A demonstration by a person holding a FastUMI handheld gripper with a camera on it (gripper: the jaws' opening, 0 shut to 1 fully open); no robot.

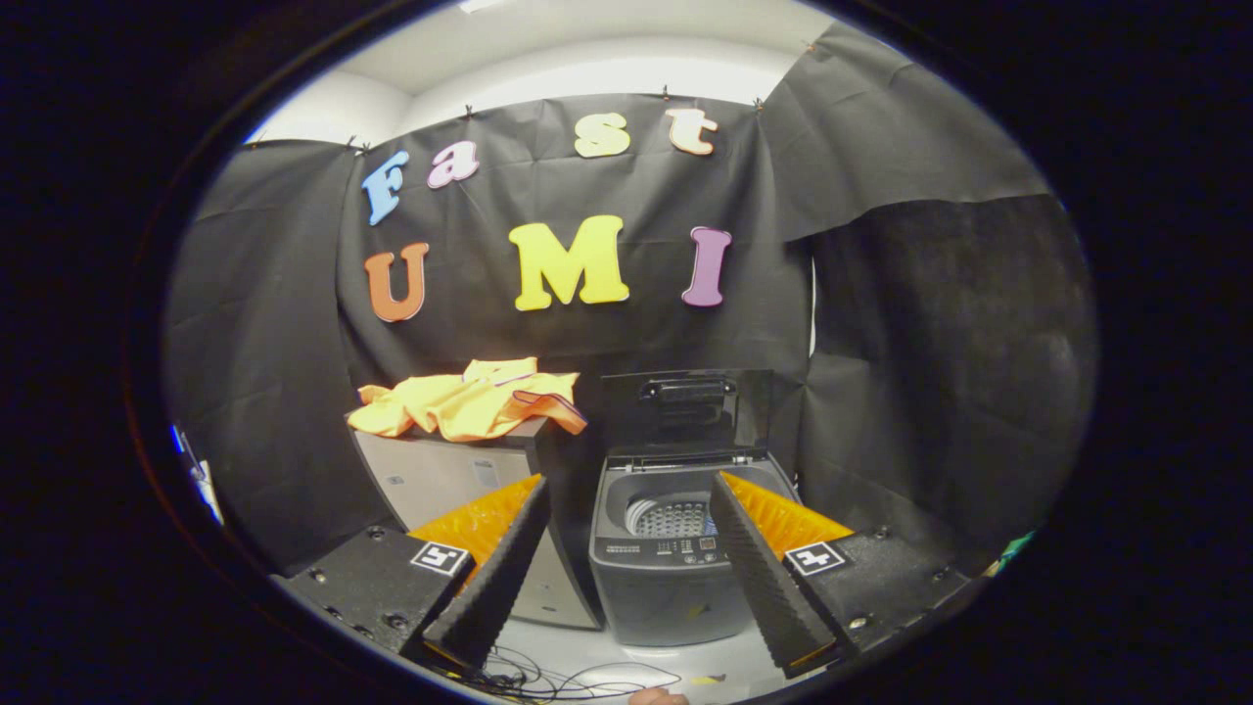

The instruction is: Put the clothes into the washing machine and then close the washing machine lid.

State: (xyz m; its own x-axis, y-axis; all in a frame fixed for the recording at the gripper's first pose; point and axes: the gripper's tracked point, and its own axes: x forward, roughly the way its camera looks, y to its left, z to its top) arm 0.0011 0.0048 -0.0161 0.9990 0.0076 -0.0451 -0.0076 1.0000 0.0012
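Black cloth forms the booth's wall (910,323) on all sides, hung in creased panels, with a pale wall and ceiling showing above it; a light floor (675,661) lies below. At far left, beyond the gripper's left finger, stands a grey cabinet (440,480) with a small label on its front, too small to read; orange clothes (470,401), trimmed with a dark edge, lie crumpled on its top, one fold hanging over the corner nearest the washing machine. The clothes sit well apart from the gripper (626,504), higher than and beyond its left finger. The gripper's fingers are spread wide with nothing between them but open view; each finger carries a square black-and-white marker near its base. Straight ahead, framed between the two fingers, stands the washing machine (666,578), grey, just beside the cabinet; its lid (685,406) is raised upright against the cloth, a handle showing near its upper edge; the perforated drum (675,517) lies open to view; a control panel (675,553) with small buttons runs along the front rim, its writing unreadable. Thin dark cables (548,681) trail over the floor below the left finger; nothing lies between the gripper and the machine's opening.
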